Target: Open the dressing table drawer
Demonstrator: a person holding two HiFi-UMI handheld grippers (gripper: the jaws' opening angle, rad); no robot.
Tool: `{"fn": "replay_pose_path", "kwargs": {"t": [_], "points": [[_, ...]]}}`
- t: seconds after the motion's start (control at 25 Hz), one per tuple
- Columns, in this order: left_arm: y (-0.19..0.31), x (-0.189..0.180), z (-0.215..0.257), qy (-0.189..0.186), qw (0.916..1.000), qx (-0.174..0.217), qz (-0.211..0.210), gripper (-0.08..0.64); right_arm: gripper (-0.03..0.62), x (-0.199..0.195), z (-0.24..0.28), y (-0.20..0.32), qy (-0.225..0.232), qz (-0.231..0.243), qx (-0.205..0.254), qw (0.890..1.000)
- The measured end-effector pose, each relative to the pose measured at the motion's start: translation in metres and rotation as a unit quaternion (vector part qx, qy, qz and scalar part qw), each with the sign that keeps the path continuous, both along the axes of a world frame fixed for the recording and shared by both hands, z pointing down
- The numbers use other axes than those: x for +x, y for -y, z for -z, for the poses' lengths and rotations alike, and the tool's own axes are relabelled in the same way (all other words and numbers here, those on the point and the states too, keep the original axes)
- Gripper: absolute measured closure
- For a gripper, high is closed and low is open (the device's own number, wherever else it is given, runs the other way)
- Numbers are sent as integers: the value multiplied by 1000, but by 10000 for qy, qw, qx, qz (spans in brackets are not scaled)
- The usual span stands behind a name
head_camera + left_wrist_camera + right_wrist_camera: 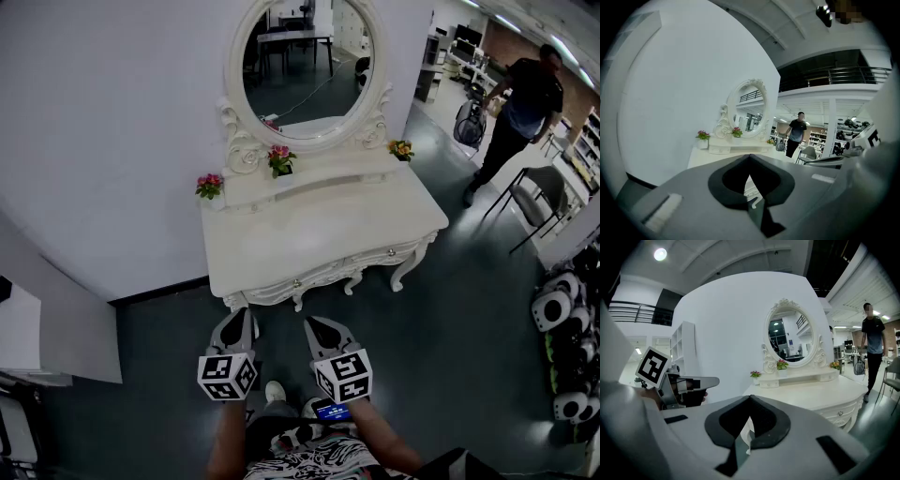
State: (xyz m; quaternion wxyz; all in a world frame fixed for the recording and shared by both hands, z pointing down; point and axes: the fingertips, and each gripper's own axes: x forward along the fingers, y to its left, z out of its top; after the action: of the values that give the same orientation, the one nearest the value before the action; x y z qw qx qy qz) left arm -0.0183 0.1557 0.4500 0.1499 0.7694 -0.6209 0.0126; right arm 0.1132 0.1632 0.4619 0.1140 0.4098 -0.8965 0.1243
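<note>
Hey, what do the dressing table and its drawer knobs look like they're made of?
The dressing table looks like cream-painted wood, satin finish: carved scrollwork on apron and curved legs. The drawer knob seems metal or glass, a small shiny glint; too small to be sure.

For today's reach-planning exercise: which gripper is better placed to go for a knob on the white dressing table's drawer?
Right, probably. The right gripper faces the white carved drawer front near a small round knob; the left gripper faces the table's corner leg. Both are shut and empty.
</note>
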Motion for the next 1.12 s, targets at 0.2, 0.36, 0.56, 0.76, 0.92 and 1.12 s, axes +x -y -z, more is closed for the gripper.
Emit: {"fn": "replay_pose_path", "kwargs": {"t": [0.2,0.36,0.56,0.76,0.92,1.12], "points": [[-7,14,3,43,10000,41,-73,558,591,13,-1,-2,3,-91,-48,9999],[-3,10,3,97,9999,18,-16,558,591,12,1,3,-24,-55,-8,10000],[5,0,6,-71,9998,161,71,557,589,7,-1,17,80,-81,-58,9999],[28,-18,-5,-100,9998,51,187,552,508,-3,-11,43,7,-115,-170,9998],[64,-38,-23,-26,9996,-148,236,552,503,-18,-25,82,-106,-182,-244,9995],[131,-84,-37,85,9988,-136,473,554,497,-52,-41,150,-263,-250,-345,9987]]}}
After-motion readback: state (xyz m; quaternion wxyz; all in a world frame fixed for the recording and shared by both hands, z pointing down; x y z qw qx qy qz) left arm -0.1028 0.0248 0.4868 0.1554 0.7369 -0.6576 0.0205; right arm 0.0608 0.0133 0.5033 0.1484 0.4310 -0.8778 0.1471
